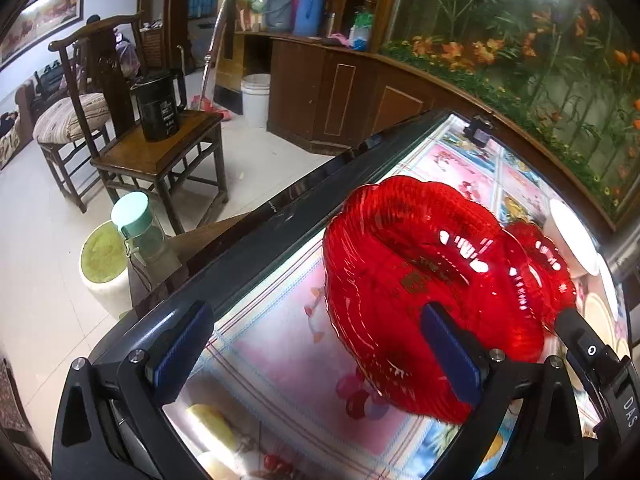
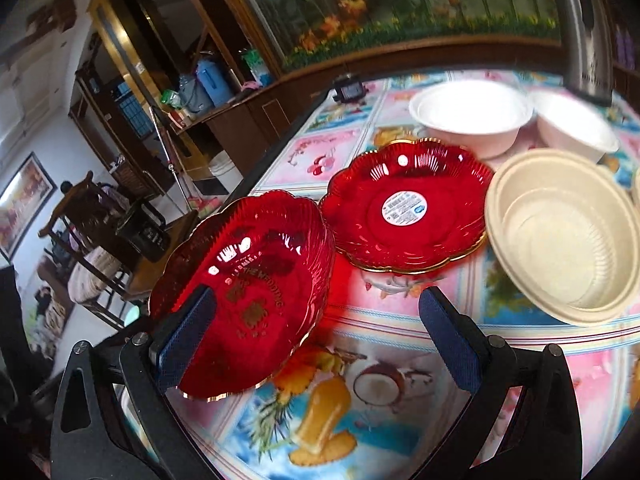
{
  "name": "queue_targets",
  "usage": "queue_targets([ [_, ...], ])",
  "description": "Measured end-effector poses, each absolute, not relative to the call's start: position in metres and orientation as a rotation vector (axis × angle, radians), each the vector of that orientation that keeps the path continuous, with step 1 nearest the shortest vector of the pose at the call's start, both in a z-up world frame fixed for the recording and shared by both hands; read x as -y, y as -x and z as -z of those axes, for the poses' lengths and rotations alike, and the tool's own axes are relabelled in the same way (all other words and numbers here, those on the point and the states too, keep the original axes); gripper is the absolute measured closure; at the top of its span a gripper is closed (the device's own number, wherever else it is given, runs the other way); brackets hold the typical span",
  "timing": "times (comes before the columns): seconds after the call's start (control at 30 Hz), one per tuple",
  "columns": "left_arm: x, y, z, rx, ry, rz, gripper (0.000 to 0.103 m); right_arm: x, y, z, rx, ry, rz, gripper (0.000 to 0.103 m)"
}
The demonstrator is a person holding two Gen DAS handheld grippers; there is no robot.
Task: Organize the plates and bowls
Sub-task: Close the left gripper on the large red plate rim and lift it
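A red scalloped plate [image 1: 420,280] [image 2: 248,288] with gold lettering stands tilted on edge above the patterned table [image 2: 360,420]. In the left wrist view it lies behind my left gripper's [image 1: 318,354] right finger, and the right gripper's body [image 1: 592,352] touches its far rim. It leans on the left finger [image 2: 188,332] of my right gripper [image 2: 318,344]. Both grippers are wide open, and neither clamps the plate. A stack of red plates [image 2: 404,208] [image 1: 536,252] with a white sticker lies flat behind. A beige bowl [image 2: 560,236] and two white bowls [image 2: 468,116] [image 2: 572,128] sit to the right.
The table's dark edge [image 1: 280,220] runs diagonally, with the floor beyond it. A wooden chair holds a black kettle [image 1: 160,104], and a green-lidded bottle [image 1: 132,216] stands near the corner. A steel kettle [image 2: 580,32] and a small black device [image 2: 350,88] sit at the far side.
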State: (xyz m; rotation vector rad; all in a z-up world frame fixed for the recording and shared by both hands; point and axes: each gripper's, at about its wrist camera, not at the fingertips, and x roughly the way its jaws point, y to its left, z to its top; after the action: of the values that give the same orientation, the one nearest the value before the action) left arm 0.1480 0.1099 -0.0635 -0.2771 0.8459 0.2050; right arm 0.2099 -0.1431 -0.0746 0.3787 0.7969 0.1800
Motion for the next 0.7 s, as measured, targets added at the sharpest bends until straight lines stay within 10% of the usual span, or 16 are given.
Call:
queue_targets([
  [0.7, -0.095, -0.168, 0.083, -0.903, 0.219, -0.255, 0.001, 0.138, -0.252, 0.117, -0.952, -0.398, -0.198, 0.022],
])
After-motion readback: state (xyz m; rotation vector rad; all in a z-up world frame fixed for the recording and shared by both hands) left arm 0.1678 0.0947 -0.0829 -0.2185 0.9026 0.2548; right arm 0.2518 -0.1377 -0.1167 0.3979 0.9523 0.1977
